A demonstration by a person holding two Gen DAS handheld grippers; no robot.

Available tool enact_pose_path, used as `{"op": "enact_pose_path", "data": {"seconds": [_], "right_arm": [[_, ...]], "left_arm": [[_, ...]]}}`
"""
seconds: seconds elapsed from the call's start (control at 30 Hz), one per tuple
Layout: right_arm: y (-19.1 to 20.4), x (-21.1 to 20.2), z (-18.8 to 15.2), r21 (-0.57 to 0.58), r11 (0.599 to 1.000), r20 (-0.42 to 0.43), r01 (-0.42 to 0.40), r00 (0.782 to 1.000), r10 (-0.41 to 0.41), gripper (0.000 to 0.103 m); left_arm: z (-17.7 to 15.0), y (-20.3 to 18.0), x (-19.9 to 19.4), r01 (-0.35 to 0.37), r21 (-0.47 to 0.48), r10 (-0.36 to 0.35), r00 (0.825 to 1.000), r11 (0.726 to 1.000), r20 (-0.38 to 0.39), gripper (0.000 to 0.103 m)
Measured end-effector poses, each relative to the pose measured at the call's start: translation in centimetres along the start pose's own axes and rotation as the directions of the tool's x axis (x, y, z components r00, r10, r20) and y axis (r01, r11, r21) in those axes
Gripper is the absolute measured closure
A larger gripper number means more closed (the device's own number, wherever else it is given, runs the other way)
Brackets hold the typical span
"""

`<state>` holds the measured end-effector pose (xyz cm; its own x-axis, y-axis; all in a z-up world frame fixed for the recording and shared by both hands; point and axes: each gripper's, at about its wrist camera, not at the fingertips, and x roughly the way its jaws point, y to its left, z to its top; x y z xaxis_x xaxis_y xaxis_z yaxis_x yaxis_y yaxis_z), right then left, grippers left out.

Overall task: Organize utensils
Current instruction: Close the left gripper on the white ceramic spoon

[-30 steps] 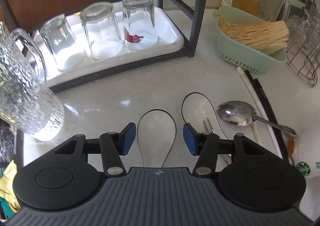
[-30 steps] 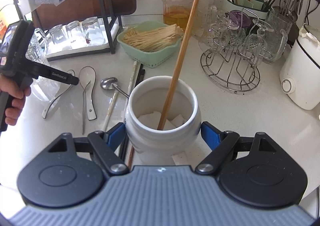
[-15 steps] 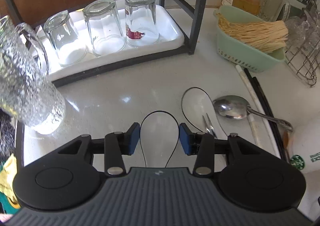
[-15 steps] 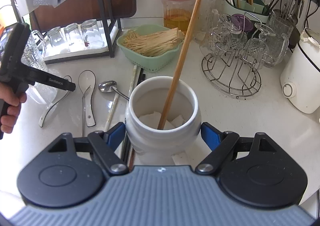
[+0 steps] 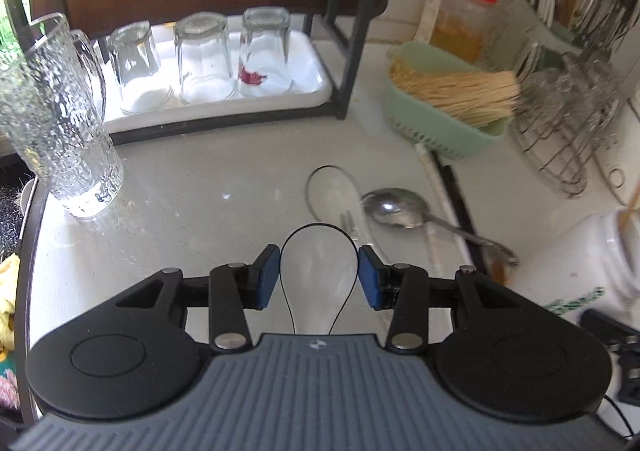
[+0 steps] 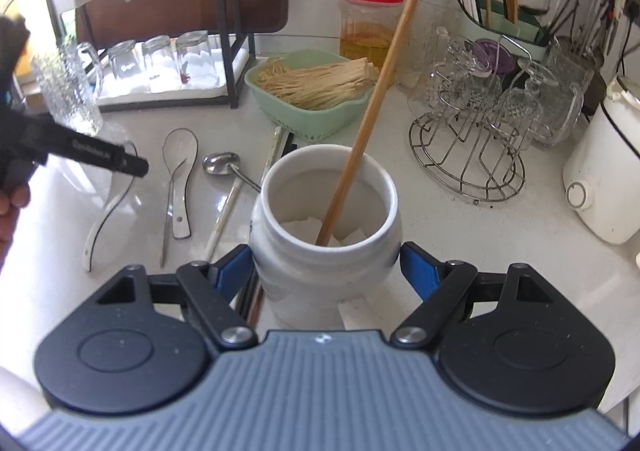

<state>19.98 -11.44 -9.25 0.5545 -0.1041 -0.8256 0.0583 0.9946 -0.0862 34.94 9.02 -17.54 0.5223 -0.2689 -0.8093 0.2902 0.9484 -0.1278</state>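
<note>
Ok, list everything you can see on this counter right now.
white jar: one, white, between the right jaws
wooden chopstick: one, tan, standing in the white jar
ceramic spoons: two, white with black rims, counter left of the jar
metal spoon: one, silver, right of the ceramic spoons
loose chopsticks: count unclear, white and black, left of the jar
green basket: one, green, holding pale sticks, behind the jar
red-lidded jar: one, amber contents, by the wall
upturned glasses: three, clear, on the white tray
glass mug: one, clear, far left
wire rack: one, metal, right, holding glassware
left gripper: jaws flank one ceramic spoon's bowl, contact unclear
right gripper: jaws shut on the white jar
</note>
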Motion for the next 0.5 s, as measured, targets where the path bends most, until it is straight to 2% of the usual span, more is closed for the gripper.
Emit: {"op": "enact_pose_path", "data": {"seconds": [0.5], "right_arm": [[-0.6, -0.2, -0.5, -0.056, 0.997, 0.043, -0.051, 0.998, 0.054, 0.021]], "left_arm": [[-1.3, -4.9, -5.1, 0.035, 0.003, -0.035, 0.995, 0.999, 0.088, 0.055]]}}
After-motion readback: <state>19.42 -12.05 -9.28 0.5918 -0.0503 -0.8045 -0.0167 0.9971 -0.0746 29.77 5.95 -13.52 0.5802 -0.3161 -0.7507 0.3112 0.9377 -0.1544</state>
